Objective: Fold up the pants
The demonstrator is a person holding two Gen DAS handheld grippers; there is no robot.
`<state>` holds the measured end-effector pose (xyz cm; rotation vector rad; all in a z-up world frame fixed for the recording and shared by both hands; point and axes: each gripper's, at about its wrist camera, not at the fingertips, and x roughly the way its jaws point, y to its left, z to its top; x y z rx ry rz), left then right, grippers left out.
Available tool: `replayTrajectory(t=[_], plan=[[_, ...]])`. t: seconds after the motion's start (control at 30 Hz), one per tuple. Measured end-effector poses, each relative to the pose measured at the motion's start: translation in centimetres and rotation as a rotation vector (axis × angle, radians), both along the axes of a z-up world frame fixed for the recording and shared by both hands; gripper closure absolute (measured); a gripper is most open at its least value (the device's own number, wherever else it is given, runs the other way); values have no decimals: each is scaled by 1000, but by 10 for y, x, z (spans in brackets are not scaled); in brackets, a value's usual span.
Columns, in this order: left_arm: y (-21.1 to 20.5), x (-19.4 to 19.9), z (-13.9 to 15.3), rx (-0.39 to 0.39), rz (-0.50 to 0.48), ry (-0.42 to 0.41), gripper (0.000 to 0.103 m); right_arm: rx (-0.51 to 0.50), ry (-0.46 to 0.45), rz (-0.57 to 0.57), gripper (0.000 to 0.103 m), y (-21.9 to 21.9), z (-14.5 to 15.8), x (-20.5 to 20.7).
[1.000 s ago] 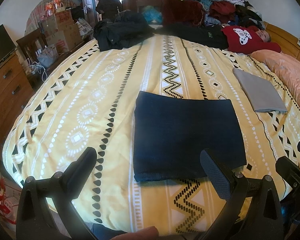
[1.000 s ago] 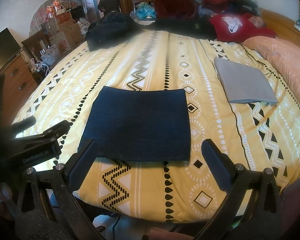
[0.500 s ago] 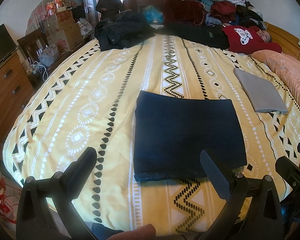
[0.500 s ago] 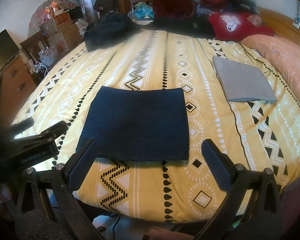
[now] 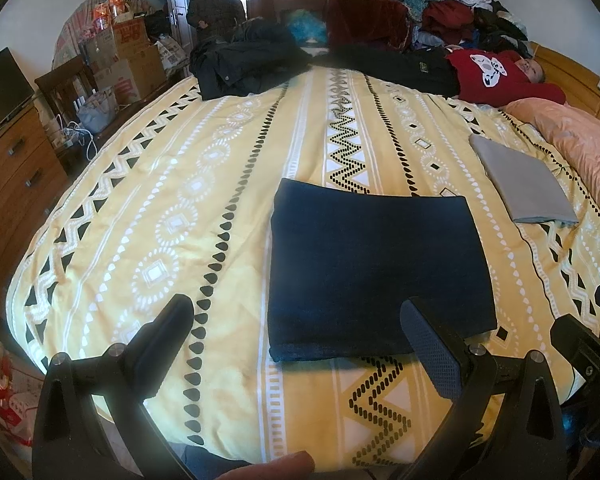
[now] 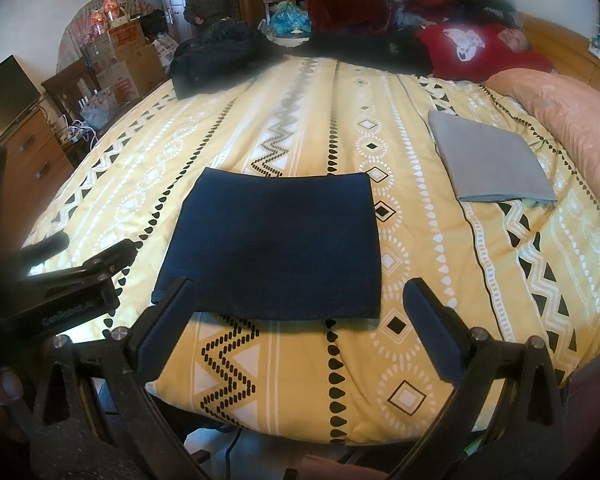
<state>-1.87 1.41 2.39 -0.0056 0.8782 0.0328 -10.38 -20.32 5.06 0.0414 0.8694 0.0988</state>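
The dark navy pants [image 5: 376, 268] lie folded into a flat rectangle on the yellow patterned bedspread [image 5: 172, 200]; they also show in the right wrist view [image 6: 276, 244]. My left gripper [image 5: 296, 344] is open and empty, held just short of the fold's near edge. My right gripper [image 6: 300, 328] is open and empty, also just short of the near edge. Neither touches the cloth. The left gripper's body shows at the left of the right wrist view [image 6: 68, 292].
A folded grey garment [image 6: 488, 160] lies to the right. A pink pillow [image 6: 572, 120], a person in a red top [image 5: 500, 76] and a clothes pile [image 5: 440, 16] are at the back. A dark jacket [image 5: 240, 64] lies far left. A wooden dresser [image 5: 12, 184] stands left; someone stands in the doorway [image 5: 216, 4].
Both grippers have drawn back very slightly from the folded pants and stay open. The person in the doorway has turned to face the bed. The pants have not moved.
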Motion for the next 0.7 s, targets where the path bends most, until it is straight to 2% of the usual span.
replayTrajectory(t=[0.7], plan=[[-1, 6, -3, -1, 1, -3, 0, -3, -4, 14, 0, -3, -2, 4]])
